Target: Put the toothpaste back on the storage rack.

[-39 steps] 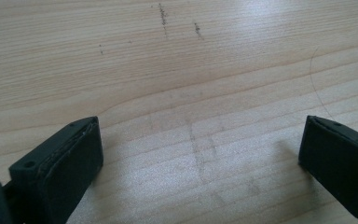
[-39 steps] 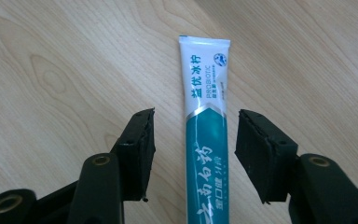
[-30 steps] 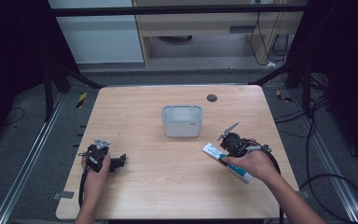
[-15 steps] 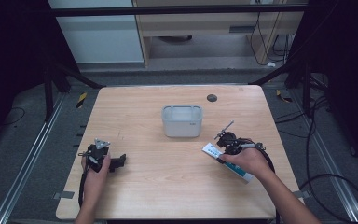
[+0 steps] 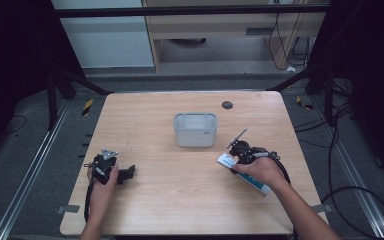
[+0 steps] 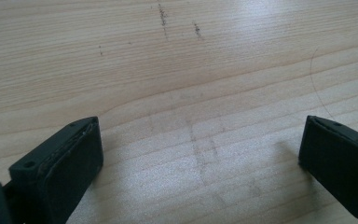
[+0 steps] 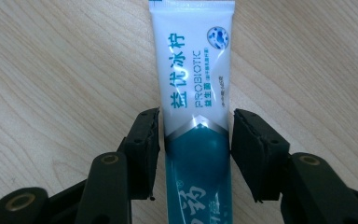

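Compared with a second earlier, the right gripper (image 5: 236,150) had come down a little toward the person's side, onto the toothpaste tube (image 5: 245,173), while the left gripper (image 5: 125,173) kept its place near the table's front left.

In the right gripper view the jaws stood on either side of the tube (image 7: 196,116), narrow about it, the left pad touching or nearly touching its edge and a thin gap showing at the right pad; whether they pressed it could not be told. The tube lay flat on the wooden table (image 5: 155,125), its white crimped end pointing away from the jaws and its teal part running back between them.

The left gripper's jaws were spread wide over bare wood (image 6: 191,93), holding nothing.

A grey, open-topped bin (image 5: 195,129) stood at the middle of the table, well apart from both grippers; nothing could be made out inside it. A small dark round thing (image 5: 227,105) lay near the far edge behind it.

The tube lay near the right front part of the table, not reaching the edge. Open wood stretched between the two grippers and in front of the bin.
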A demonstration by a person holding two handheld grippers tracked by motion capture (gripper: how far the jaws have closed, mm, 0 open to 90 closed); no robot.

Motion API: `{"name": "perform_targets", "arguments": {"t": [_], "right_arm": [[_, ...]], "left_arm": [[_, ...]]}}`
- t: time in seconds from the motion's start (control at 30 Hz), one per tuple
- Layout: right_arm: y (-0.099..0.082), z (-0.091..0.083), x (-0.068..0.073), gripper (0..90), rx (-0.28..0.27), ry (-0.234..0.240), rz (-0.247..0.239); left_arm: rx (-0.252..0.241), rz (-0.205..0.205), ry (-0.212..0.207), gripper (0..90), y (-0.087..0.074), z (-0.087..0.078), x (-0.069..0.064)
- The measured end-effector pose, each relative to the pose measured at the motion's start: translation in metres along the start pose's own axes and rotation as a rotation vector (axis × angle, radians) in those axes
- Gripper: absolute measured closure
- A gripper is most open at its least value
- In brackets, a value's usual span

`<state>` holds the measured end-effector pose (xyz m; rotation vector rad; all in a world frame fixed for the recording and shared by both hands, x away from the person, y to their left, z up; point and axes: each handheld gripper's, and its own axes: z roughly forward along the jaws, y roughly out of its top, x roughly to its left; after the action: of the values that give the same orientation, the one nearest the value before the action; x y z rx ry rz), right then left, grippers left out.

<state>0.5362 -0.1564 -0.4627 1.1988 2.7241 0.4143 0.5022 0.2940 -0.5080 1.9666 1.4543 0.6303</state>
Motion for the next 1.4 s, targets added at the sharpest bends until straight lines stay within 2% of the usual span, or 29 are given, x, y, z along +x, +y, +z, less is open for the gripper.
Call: {"name": "perform_targets", "arguments": {"t": [0.47,0.8,1.17,1.27,1.4], "right_arm": [[0.005,0.005,0.000,55.1,0.007,-0.003,-0.001],[0.005,0.005,0.001,58.0,0.006,-0.017,-0.021],[0.004,0.002,0.002,70.6,-0.008,-0.033,-0.051],[0.003,-0.002,0.001,76.1,-0.029,-0.028,-0.041],[0.002,-0.005,-0.001,77.9,-0.037,-0.018,-0.027]], "left_arm": [[-0.001,0.000,-0.001,0.0,0.000,0.000,0.000],[-0.001,0.000,-0.001,0.0,0.000,0.000,0.000],[-0.001,0.000,-0.001,0.0,0.000,0.000,0.000],[-0.002,0.000,-0.001,0.0,0.000,0.000,0.000],[-0.002,0.000,-0.001,0.0,0.000,0.000,0.000]]}}
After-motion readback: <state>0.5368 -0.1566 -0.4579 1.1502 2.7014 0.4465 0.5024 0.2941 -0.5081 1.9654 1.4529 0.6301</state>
